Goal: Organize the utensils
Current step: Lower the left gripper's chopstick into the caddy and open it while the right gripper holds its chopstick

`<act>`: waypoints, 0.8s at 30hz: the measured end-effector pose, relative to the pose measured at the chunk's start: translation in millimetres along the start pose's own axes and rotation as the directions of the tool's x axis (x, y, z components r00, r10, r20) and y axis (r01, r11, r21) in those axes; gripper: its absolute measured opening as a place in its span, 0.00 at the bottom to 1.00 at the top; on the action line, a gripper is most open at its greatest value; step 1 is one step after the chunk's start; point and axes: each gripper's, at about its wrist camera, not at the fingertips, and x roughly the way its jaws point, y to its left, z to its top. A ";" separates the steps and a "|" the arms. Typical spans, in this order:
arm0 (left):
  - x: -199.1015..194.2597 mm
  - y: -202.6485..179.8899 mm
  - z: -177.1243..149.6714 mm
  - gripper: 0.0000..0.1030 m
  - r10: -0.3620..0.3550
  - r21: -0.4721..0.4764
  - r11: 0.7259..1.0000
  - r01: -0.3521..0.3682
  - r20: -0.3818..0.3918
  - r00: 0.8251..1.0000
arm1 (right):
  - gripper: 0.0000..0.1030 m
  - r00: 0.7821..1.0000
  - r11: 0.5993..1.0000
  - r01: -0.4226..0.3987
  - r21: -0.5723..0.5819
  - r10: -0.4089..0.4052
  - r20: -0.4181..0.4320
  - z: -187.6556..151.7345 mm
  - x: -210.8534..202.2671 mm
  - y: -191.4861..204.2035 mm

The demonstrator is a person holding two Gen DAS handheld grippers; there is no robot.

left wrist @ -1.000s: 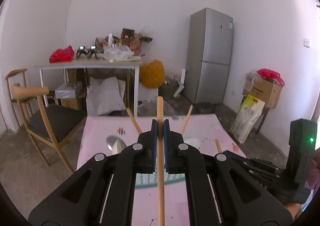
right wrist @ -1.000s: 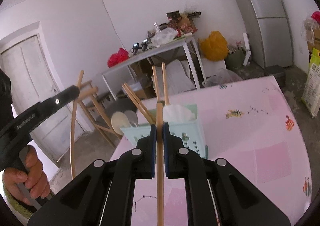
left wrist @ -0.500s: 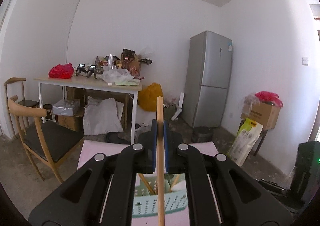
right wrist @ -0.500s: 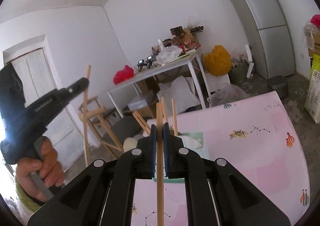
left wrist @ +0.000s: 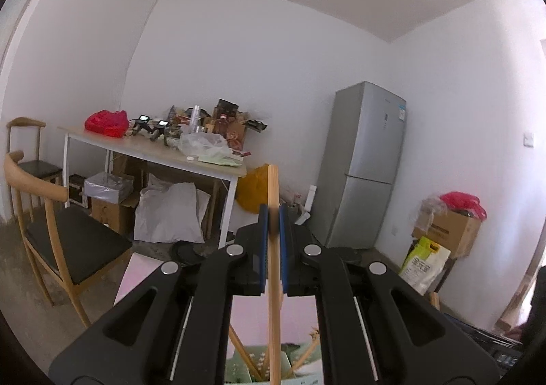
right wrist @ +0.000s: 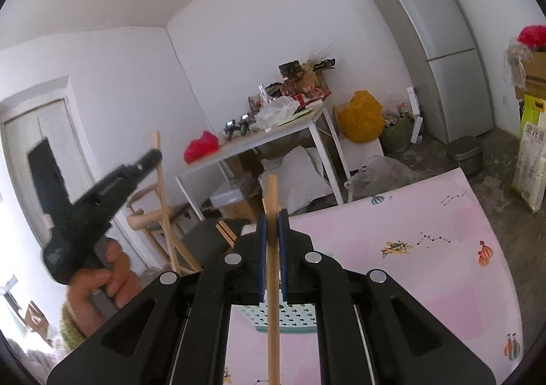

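Observation:
My left gripper (left wrist: pixel 272 224) is shut on a wooden chopstick (left wrist: pixel 273 187) that stands upright between its blue pads. Under it, at the bottom edge of the left wrist view, shows the mint-green perforated basket (left wrist: pixel 239 368) with other chopsticks (left wrist: pixel 244 351) leaning in it. My right gripper (right wrist: pixel 272 228) is shut on a second wooden chopstick (right wrist: pixel 272 194), also upright, above the same basket (right wrist: pixel 293 316) on the pink table (right wrist: pixel 409 248). In the right wrist view the left gripper (right wrist: pixel 153 156) hangs at the left, held by a hand (right wrist: pixel 109 269), with its chopstick (right wrist: pixel 160 180) clamped.
A wooden chair (left wrist: pixel 51 214) stands left of the pink table. Behind it are a white side table (left wrist: pixel 153 149) piled with clutter, a yellow bag (right wrist: pixel 358 115), a grey fridge (left wrist: pixel 365 166) and boxes and bags (left wrist: pixel 443 231) at the right wall.
Both grippers have risen, each still clamped on its chopstick. The basket and pink table have sunk toward the bottom of both views. The left gripper now sits higher in the right wrist view.

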 end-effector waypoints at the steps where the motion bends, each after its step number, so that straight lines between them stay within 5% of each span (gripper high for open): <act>1: 3.6 0.3 0.7 0.05 0.004 -0.004 1.000 -0.004 0.005 1.000 | 0.07 1.000 1.000 0.001 0.002 -0.001 0.005 0.5 -0.7 -2.2; 15: 61.6 -22.9 -14.1 0.05 -0.005 -0.001 1.000 0.005 0.095 0.995 | 0.07 1.000 0.998 -0.016 0.064 0.016 0.002 -1.0 14.0 -28.1; 24: 88.0 -24.1 -51.7 0.05 0.039 0.057 0.997 -0.042 0.058 0.998 | 0.07 1.000 0.996 -0.015 0.089 0.017 -0.024 -7.2 29.7 -44.7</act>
